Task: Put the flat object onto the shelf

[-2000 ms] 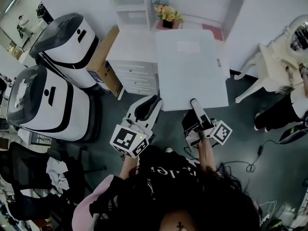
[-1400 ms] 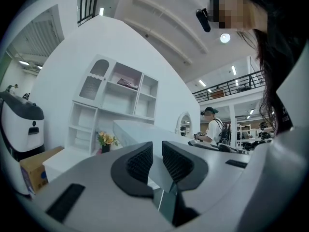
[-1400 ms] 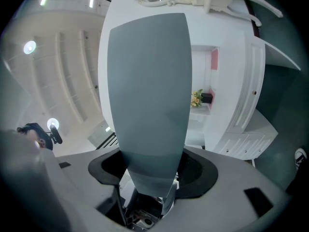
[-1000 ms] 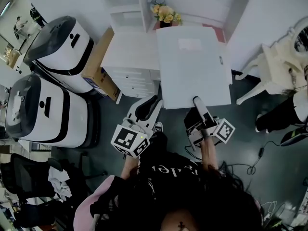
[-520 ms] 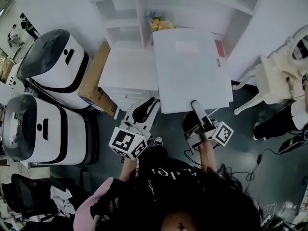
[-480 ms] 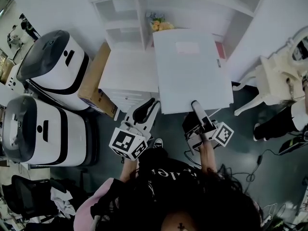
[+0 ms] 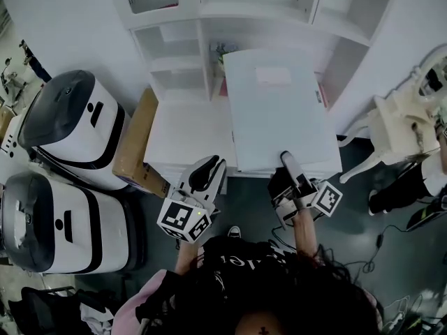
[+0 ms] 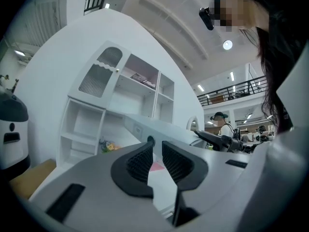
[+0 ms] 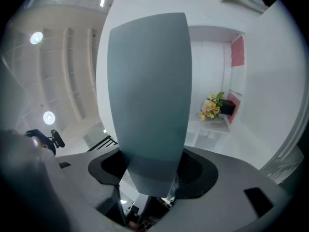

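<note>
A flat pale folder (image 7: 279,107) lies level in the air, its near edge held in my right gripper (image 7: 286,160), which is shut on it. Its far edge reaches the white shelf unit (image 7: 202,19) and hides most of the yellow flowers (image 7: 222,49). In the right gripper view the folder (image 9: 147,86) rises out of the gripper (image 9: 152,178) toward a shelf bay with the flowers (image 9: 212,106). My left gripper (image 7: 202,176) hangs shut and empty left of the folder, apart from it. In the left gripper view the gripper (image 8: 157,161) faces the shelf (image 8: 87,124) and the folder's spine (image 8: 137,128).
A low white drawer cabinet (image 7: 185,135) stands under the folder's left side. Two white-and-black machines (image 7: 70,128) (image 7: 42,218) and a cardboard box (image 7: 133,145) crowd the left. A white chair (image 7: 398,117), a person's leg (image 7: 412,180) and floor cables (image 7: 363,260) are at the right.
Both grippers and the folder have moved forward toward the shelf unit, which now fills the top of the head view. The folder's far edge now covers the flowers.
</note>
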Tool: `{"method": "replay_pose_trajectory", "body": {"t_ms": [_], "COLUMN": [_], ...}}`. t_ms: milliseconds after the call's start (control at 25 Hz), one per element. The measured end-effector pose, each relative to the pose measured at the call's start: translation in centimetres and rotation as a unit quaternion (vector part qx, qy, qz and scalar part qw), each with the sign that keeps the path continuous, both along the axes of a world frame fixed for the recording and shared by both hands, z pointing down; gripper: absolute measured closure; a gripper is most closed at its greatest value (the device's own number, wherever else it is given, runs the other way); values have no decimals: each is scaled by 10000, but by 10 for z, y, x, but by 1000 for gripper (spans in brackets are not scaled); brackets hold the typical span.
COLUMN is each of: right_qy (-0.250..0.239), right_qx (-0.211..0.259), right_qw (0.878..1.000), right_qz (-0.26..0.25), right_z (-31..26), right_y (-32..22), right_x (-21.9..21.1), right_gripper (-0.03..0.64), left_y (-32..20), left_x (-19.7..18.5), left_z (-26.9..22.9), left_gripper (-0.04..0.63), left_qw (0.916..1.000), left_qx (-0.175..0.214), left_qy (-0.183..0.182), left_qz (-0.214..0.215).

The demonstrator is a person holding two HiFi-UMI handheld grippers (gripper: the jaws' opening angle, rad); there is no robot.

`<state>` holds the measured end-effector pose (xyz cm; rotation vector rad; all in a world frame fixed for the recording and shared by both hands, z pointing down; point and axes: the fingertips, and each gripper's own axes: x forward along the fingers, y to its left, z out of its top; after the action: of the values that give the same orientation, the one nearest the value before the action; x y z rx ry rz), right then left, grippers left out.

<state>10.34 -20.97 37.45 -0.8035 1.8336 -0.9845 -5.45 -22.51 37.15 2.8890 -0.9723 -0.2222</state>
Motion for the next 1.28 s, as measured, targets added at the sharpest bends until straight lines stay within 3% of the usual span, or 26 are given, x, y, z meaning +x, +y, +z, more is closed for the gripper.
{"method": "replay_pose_trajectory", "body": {"t_ms": [240, 680, 1280], "right_qy": [74, 46, 242], "right_qx": [96, 484, 211], "right_qw": [9999, 9988, 9983], "right_qz": [-14, -109, -487], "right_z": [-31, -62, -107], "right_y": [-49, -79, -212], "right_x": [4, 16, 65], "right_gripper": [319, 319, 319], "left_y": [-34, -34, -124], "left_x": [5, -2, 44], "left_z": [0, 13, 3], "left_gripper": [525, 525, 525], "left_qw": [9998, 9999, 9991], "left_qx": [-181, -108, -75], "left_qy": [-27, -59, -133], "left_qz": [104, -35, -396]}}
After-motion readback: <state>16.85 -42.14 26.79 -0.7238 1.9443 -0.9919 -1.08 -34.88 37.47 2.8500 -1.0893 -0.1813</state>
